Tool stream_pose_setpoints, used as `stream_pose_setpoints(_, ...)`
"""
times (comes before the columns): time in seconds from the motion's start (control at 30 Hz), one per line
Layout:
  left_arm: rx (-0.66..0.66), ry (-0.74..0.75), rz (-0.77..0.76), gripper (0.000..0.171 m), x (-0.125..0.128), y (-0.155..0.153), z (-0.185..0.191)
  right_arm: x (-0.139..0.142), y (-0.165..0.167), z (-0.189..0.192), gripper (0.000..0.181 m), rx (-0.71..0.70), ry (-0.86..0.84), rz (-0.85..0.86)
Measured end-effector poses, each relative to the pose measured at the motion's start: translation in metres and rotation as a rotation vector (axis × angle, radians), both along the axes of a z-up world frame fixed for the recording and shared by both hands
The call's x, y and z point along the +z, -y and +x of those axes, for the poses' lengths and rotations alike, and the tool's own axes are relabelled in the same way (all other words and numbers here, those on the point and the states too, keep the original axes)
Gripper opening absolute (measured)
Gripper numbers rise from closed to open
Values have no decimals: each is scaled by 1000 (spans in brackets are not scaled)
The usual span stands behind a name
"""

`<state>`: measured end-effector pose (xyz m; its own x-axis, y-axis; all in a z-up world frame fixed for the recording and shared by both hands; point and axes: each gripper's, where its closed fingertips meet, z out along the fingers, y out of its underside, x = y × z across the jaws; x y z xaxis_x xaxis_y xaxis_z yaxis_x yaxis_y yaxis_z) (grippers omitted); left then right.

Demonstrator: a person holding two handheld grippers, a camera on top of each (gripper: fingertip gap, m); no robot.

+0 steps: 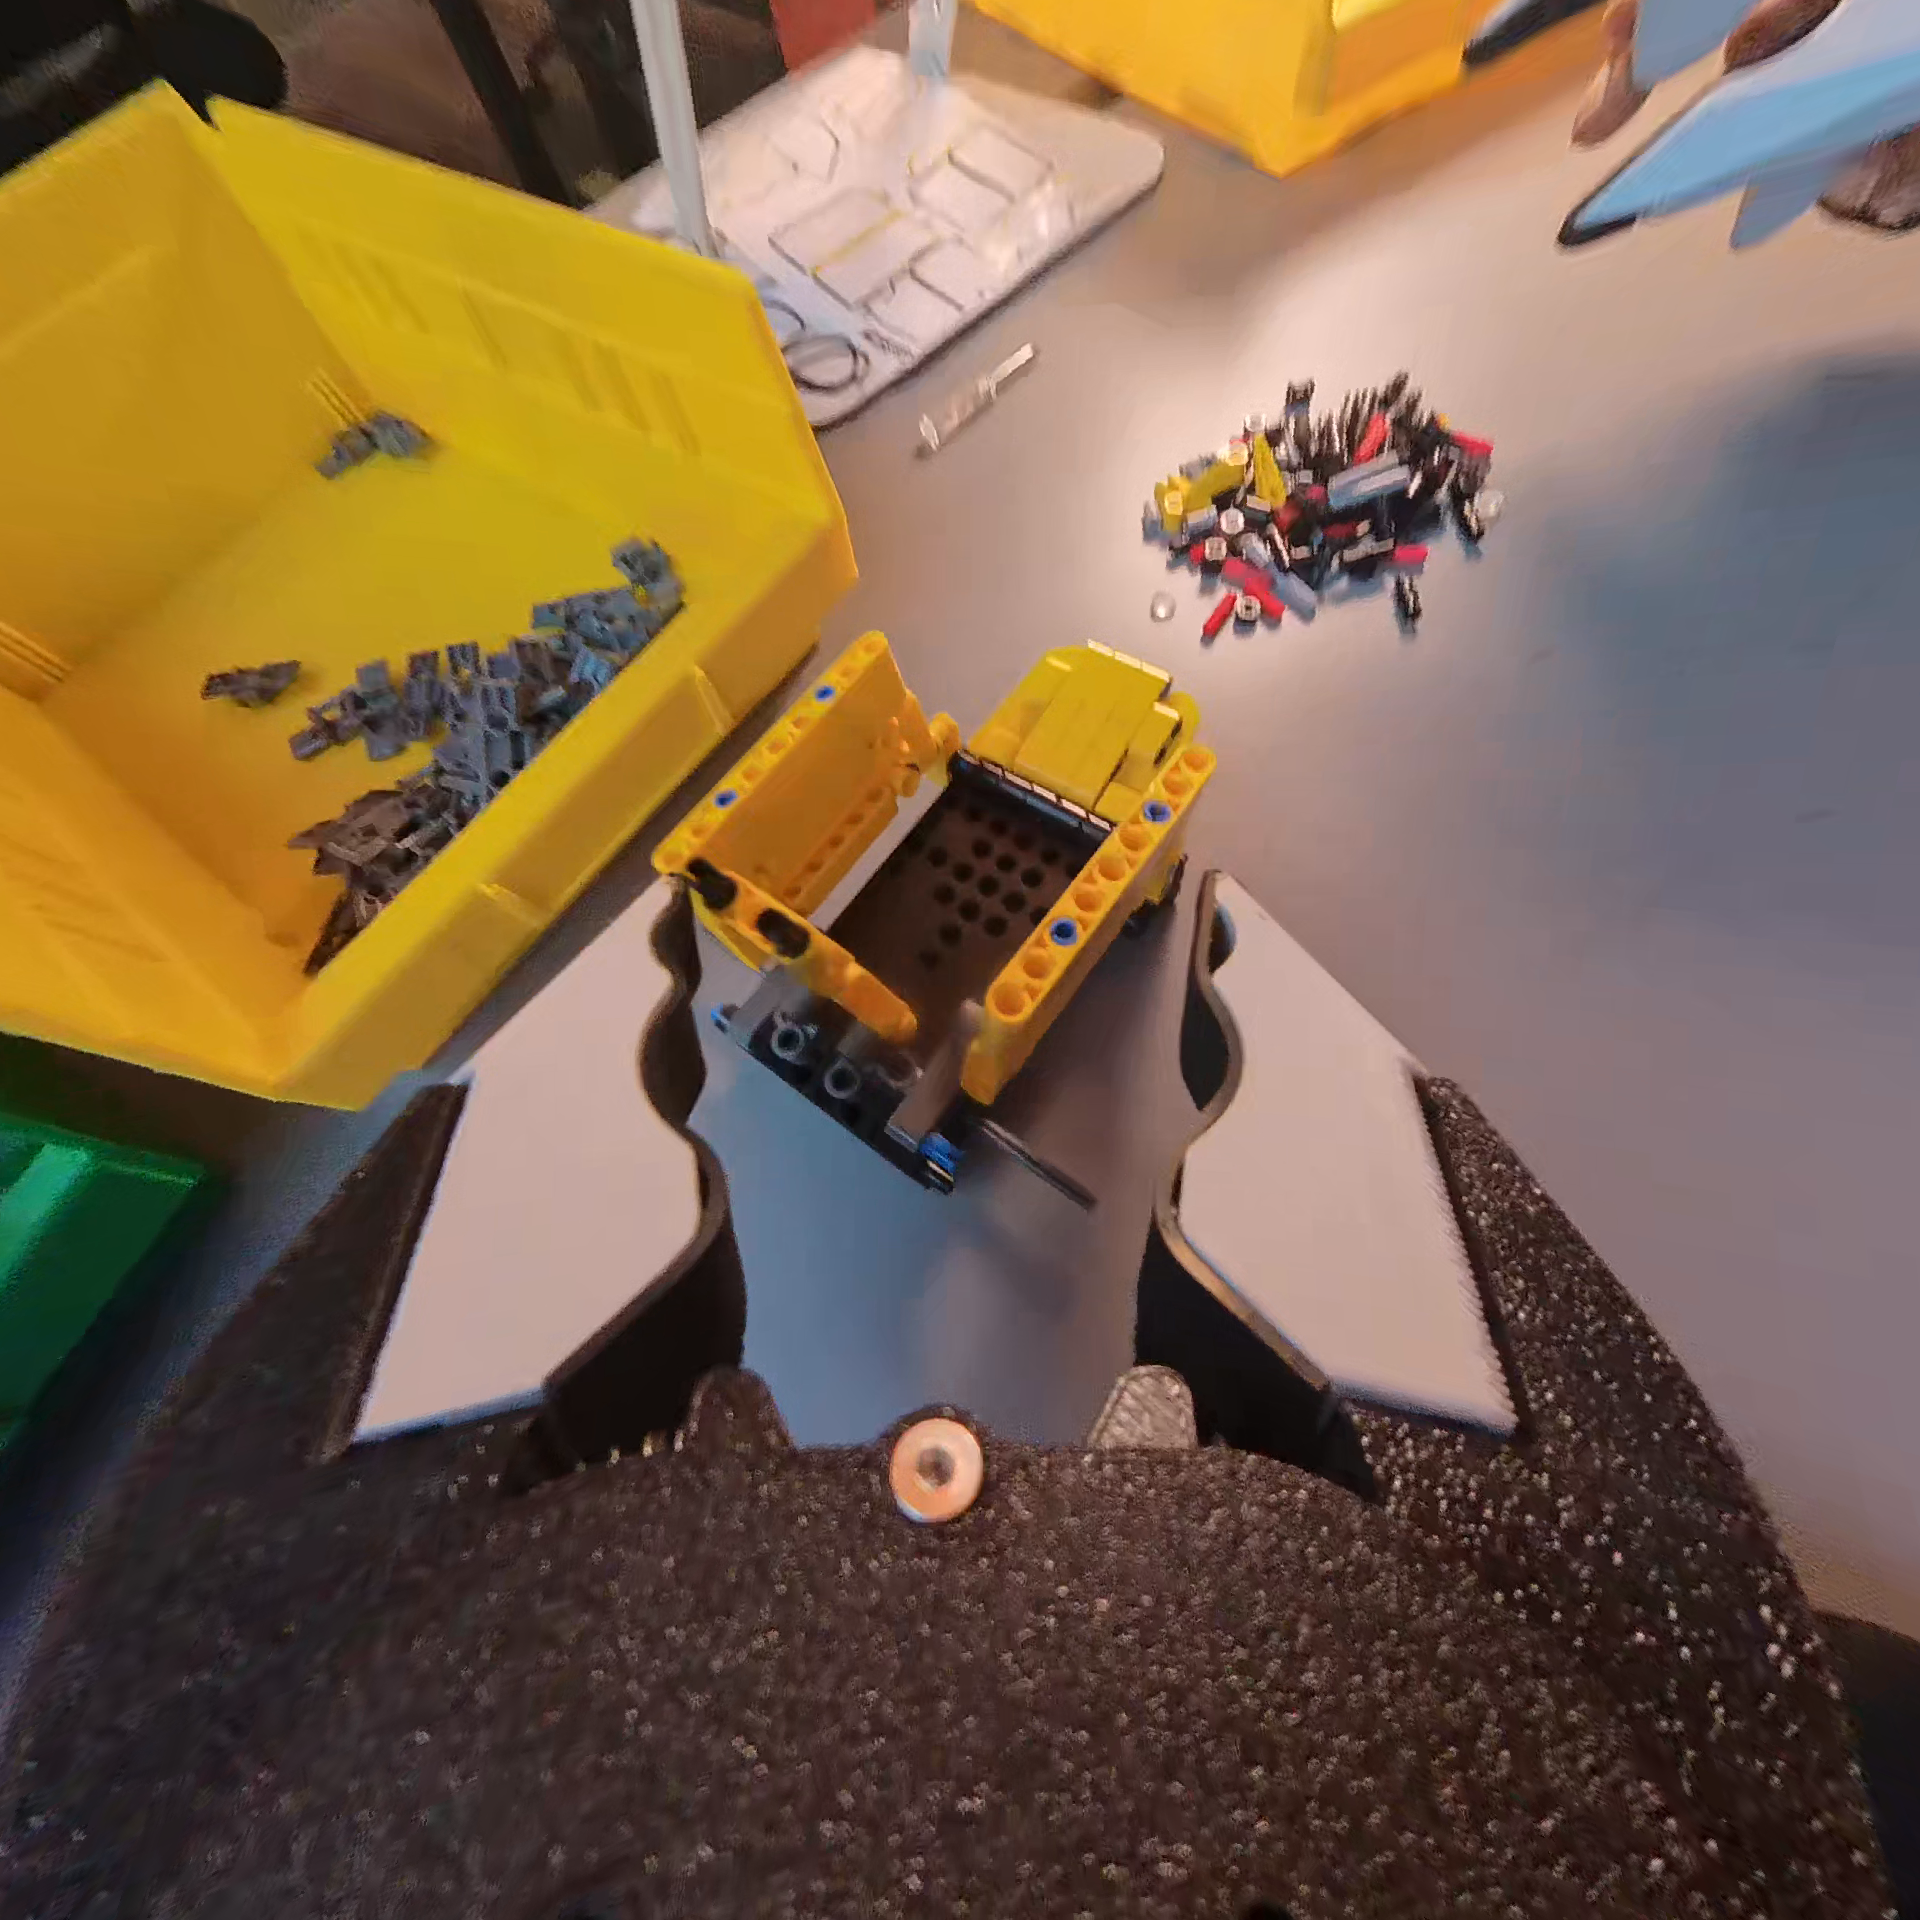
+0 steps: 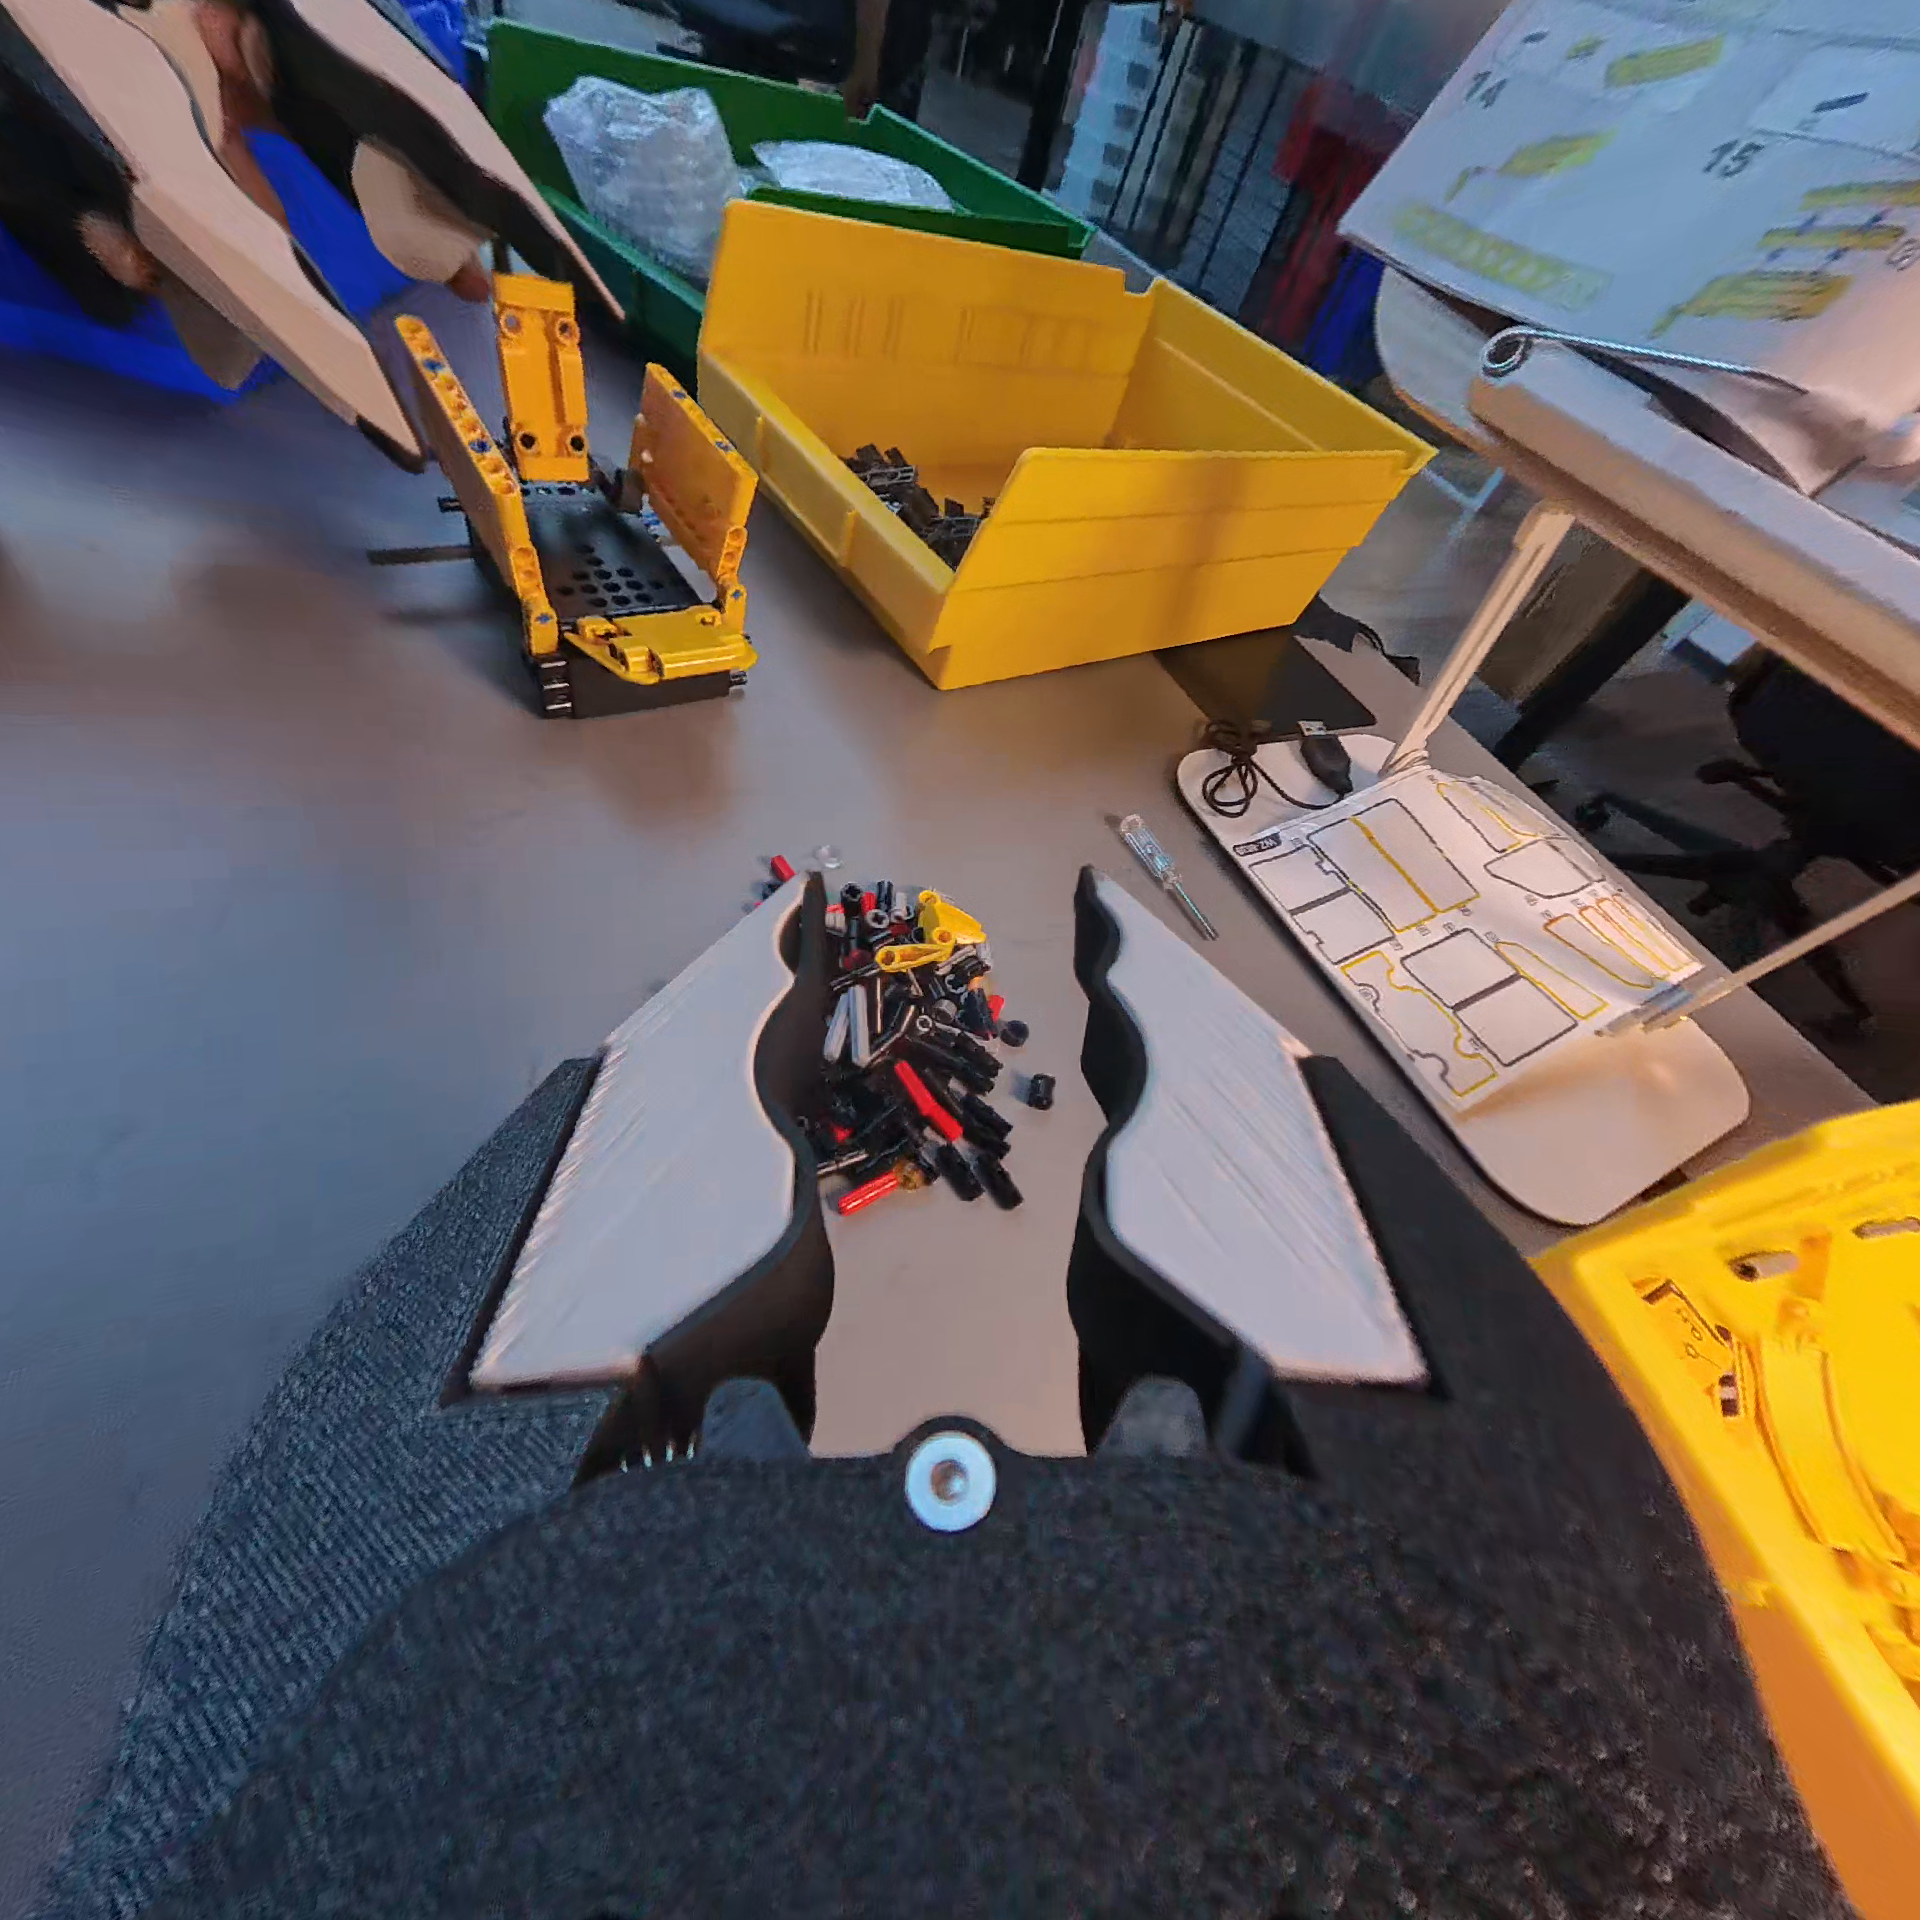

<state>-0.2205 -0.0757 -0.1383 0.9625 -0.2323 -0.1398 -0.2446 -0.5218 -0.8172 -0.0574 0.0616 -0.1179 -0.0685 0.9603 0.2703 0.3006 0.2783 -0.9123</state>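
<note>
The left tool [image 1: 940,914] stood spread wide, its fingers flanking the near end of the yellow-and-black brick model [image 1: 935,883] on the table [image 1: 1558,831]. The left finger appeared to touch a yellow side panel; contact could not be confirmed. The right tool [image 2: 945,904] was likewise spread, holding nothing, poised over the pile of small loose pieces [image 2: 914,1039], its left finger at the pile's edge.

Risks noted: the model's hinged panels stood loosely upright, and a closing finger could fold or detach one. A sweep through the pile would likely scatter pieces across the table. The yellow bin [image 1: 364,623] of grey parts sat just beside the model and could be knocked.
</note>
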Motion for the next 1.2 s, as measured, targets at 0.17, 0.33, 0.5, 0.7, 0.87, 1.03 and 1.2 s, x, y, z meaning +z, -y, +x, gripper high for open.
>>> stream_pose_setpoints(0.17,-53,-41,-59,69,-19,0,11,-4,19,0,44,66,3,-51)
stream_pose_setpoints(0.33,-210,4,-44,60,-17,3,46,-8,66,-3,44,232,38,23)
stream_pose_setpoints(0.5,-272,-21,-61,67,-15,13,52,-30,109,-33,49,313,139,120)
stream_pose_setpoints(0.7,-240,72,167,76,27,9,42,-27,121,-88,63,301,199,74)
stream_pose_setpoints(0.87,-314,233,208,89,35,11,54,-42,151,-78,7,470,271,81)
stream_pose_setpoints(1.03,-454,412,208,94,42,17,85,-41,165,-42,7,566,357,21)
stream_pose_setpoints(1.2,-509,454,117,99,25,19,100,-33,161,-23,7,545,409,-140)
